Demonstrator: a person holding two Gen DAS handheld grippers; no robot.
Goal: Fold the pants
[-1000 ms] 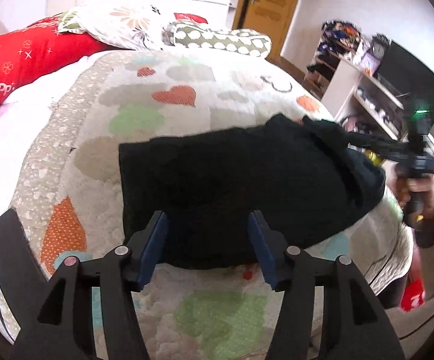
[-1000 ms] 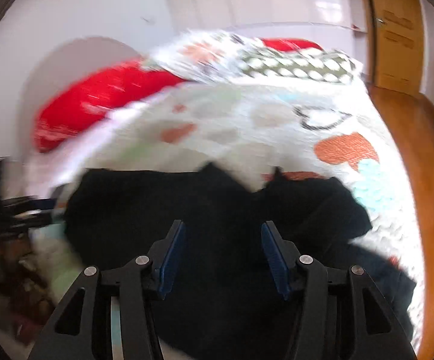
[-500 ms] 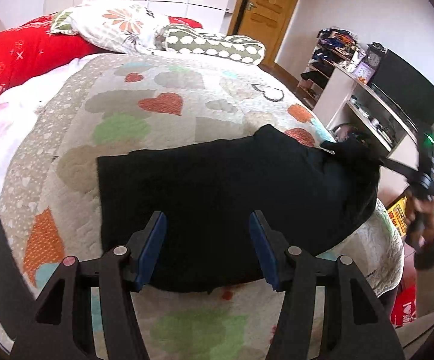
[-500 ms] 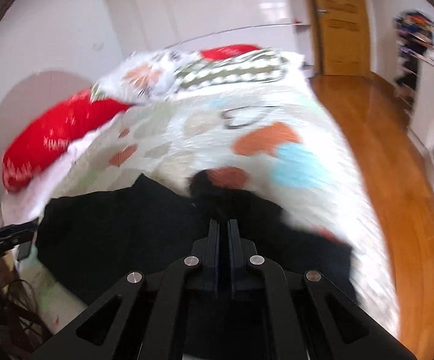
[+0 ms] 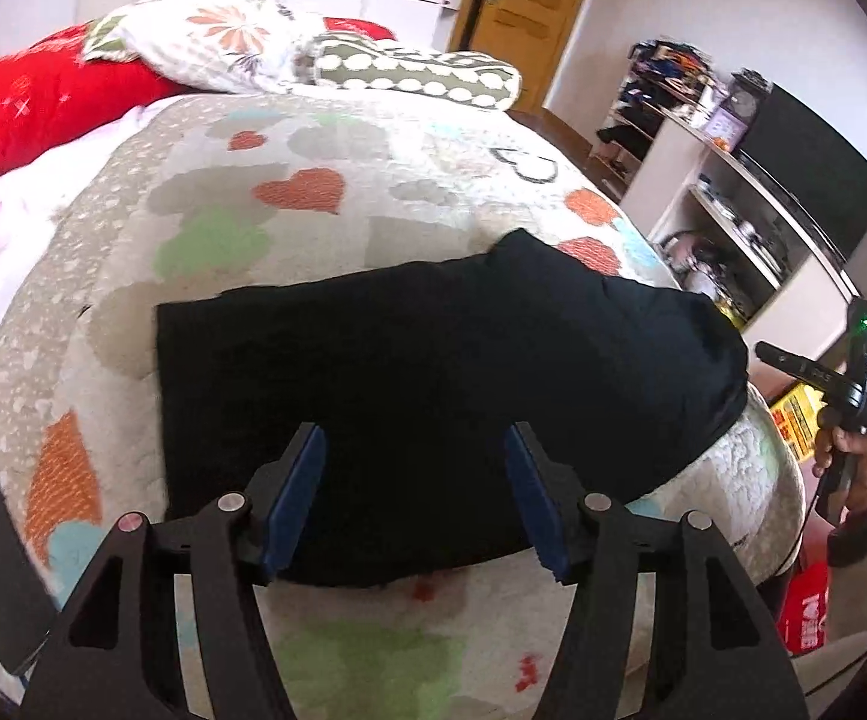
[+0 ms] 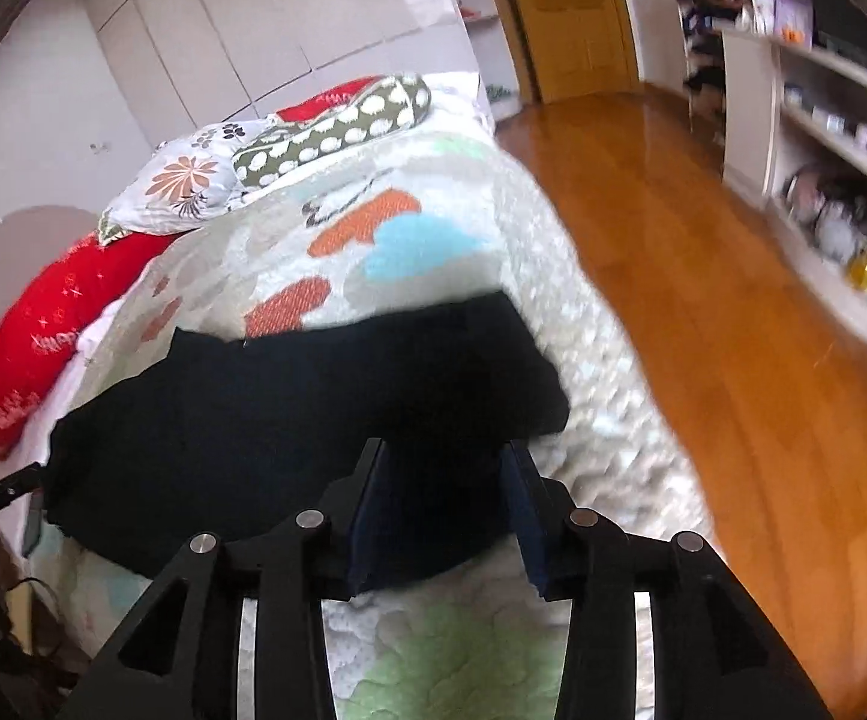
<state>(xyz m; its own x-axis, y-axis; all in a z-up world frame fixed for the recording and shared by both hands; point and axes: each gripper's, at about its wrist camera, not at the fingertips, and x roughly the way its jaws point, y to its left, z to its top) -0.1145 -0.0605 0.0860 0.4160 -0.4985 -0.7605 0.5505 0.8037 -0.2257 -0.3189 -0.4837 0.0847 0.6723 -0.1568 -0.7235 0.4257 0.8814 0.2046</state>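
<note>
L gripper (image 5: pixel 415 492) & R gripper (image 6: pixel 442 516): jaws of both opening, nothing pinched between the pads, each poised above the near edge of the black pants (image 5: pixel 433 372). Pants lie folded flat across the heart-print quilt (image 5: pixel 241 198) on the bed; pillows (image 5: pixel 409 69) behind; wood floor (image 6: pixel 703 312) at R.

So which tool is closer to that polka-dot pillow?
Hard to call; neither is near. The left tool and right tool both hang over the black pants at the near edge; the pillow lies at the bed's far end.
</note>
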